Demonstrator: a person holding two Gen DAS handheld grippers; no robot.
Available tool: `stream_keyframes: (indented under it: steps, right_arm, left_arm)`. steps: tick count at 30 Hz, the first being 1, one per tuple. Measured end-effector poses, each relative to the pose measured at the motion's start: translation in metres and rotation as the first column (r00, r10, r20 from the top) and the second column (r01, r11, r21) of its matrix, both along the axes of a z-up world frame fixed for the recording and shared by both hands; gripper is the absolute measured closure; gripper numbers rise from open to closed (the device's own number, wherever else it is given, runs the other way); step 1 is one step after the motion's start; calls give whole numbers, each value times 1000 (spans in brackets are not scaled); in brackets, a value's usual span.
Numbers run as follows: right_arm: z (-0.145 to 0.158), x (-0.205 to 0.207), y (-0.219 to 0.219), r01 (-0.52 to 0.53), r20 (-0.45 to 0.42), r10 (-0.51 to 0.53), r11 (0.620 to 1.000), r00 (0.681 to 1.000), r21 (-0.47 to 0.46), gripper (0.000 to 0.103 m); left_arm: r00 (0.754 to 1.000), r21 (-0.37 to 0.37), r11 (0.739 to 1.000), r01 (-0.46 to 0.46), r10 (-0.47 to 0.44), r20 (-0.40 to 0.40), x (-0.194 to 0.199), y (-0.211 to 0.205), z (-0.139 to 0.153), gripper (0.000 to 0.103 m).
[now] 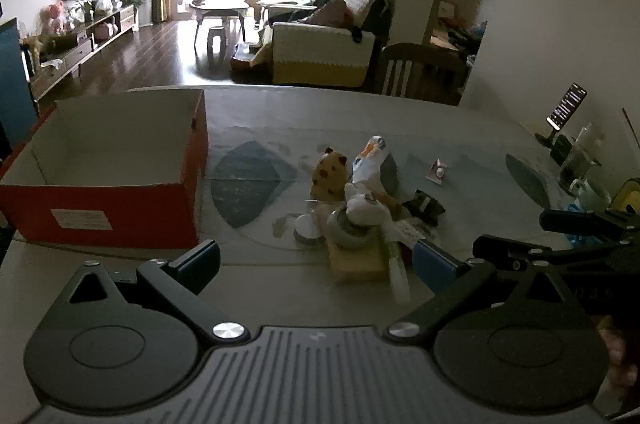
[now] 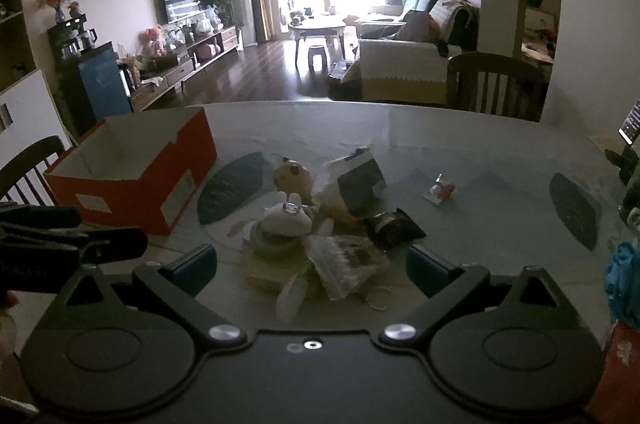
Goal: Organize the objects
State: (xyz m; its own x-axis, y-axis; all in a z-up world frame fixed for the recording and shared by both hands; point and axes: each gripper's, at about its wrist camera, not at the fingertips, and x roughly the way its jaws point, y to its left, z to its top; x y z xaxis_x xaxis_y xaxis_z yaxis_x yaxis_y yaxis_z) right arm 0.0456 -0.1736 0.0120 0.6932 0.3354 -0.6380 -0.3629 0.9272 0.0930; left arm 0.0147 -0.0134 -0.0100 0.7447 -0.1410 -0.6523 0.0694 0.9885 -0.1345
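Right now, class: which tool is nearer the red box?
Left. The left tool hovers just beside the red box; the right tool sits farther right, over the clutter pile.

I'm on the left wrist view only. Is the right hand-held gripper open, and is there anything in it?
Observer: The right hand-held gripper is open, with nothing between its fingers.
Operator: Is there anything at the near side of the pile that I'm missing?
Observer: A thin metal ring lies on the table, next to a clear plastic bag.
Operator: What's to the left of the box?
Observer: A dark chair stands left of the red box.
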Motion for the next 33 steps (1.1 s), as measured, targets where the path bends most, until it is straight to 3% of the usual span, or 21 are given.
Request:
stream_keyframes:
  steps: [10,23,33]
  right_arm:
    - [-12,21,-3,53,-18,-53,998,998,-23,3]
    - [-51,70,-8,108,-122,-115,992,986,-66,3]
    - [-76,119,-7,193,-261,-196,980,945,-40,3]
  left_arm:
    - [998,21,998,59,-58,-16,20,-3,-12,0]
    - [985,78,982,172,-171,-24,71,-18,-50,1]
    - [965,154,953,260,-263,-3,113,-47,-74,3]
